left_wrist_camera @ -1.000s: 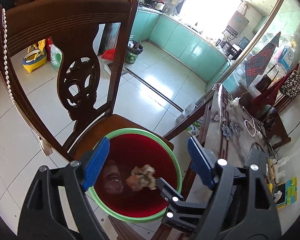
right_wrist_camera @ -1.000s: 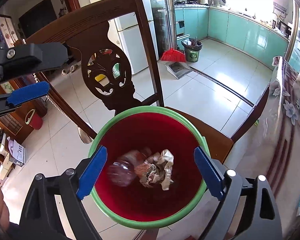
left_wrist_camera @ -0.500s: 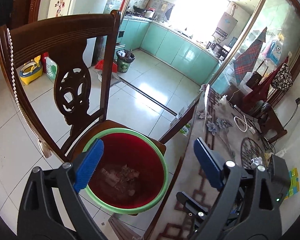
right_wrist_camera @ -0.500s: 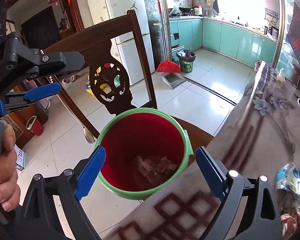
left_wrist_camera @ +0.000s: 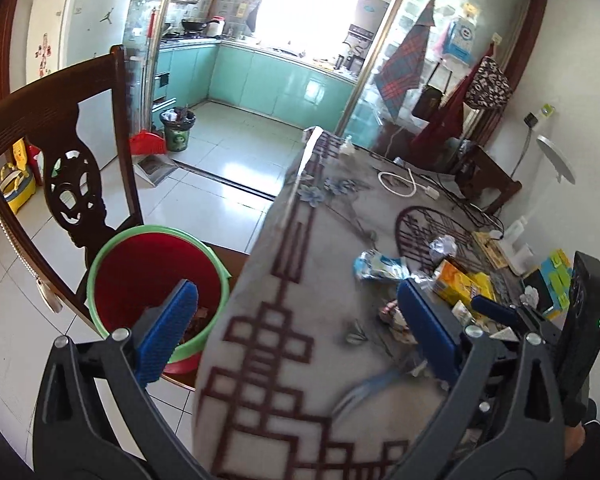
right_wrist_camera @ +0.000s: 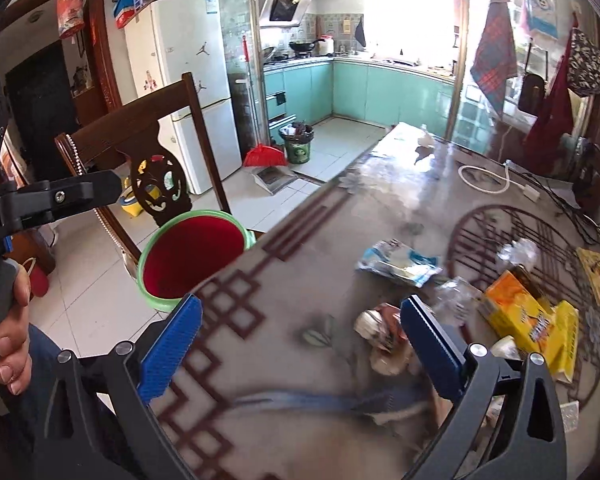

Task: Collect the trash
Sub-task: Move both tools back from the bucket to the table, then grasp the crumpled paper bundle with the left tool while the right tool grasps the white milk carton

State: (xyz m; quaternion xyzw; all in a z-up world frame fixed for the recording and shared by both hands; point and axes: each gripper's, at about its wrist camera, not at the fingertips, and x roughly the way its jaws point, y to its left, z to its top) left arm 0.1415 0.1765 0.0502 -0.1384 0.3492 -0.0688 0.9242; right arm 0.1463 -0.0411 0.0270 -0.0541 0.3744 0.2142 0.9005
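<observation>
- Red bucket (right_wrist_camera: 192, 256), green-rimmed: on chair seat, just beside table (right_wrist_camera: 300, 420) edge, left of both grippers.
- Left gripper (left_wrist_camera: 296, 332): jaws opening, empty, over table edge.
- Right gripper (right_wrist_camera: 300, 340): jaws opening, empty, above table.
- Crumpled wrapper (right_wrist_camera: 384, 332): on table, by right gripper's right finger.

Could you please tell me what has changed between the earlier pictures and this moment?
Both grippers have swung away from above the red bin to over the table, toward the remaining litter. The left gripper and right gripper hold nothing, and their jaws are opening. The crumpled trash dropped earlier stays in the bin, which is unmoved on the chair. The blue wrapper and yellow box are untouched.
</observation>
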